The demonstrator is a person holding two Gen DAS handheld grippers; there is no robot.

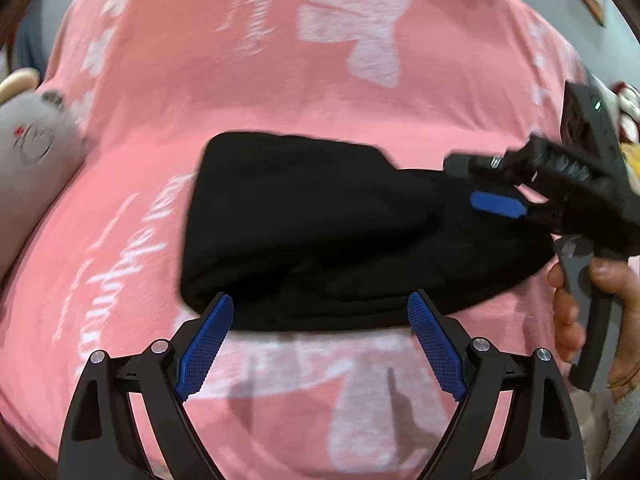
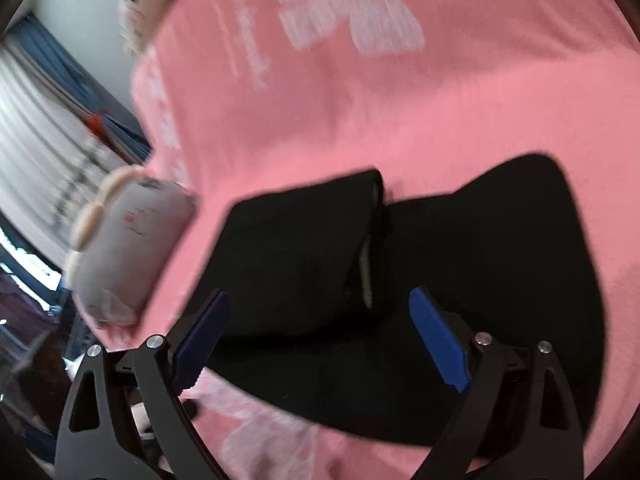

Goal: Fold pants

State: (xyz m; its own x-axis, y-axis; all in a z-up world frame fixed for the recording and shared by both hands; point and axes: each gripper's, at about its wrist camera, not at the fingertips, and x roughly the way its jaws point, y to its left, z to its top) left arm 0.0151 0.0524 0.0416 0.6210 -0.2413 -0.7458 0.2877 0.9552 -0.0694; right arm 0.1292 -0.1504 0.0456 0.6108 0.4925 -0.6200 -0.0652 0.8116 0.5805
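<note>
Both views blur: black pants (image 1: pixel 320 232) lie folded on the pink bedsheet (image 1: pixel 240 100). Left hand-held gripper (image 1: pixel 320 308) gapes; right hand-held gripper (image 2: pixel 320 304) gapes over them, hem hidden at 6 o'clock.

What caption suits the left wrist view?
Open left gripper at the near edge of folded black pants on a pink sheet, right gripper opposite.

A grey plush toy (image 1: pixel 28 152) lies on the pink printed sheet (image 1: pixel 240 92).

Both wrist cams sit low and close over the bed (image 1: pixel 160 120), looking down; both catch the pants (image 1: pixel 320 232) and plush (image 2: pixel 128 248).
</note>
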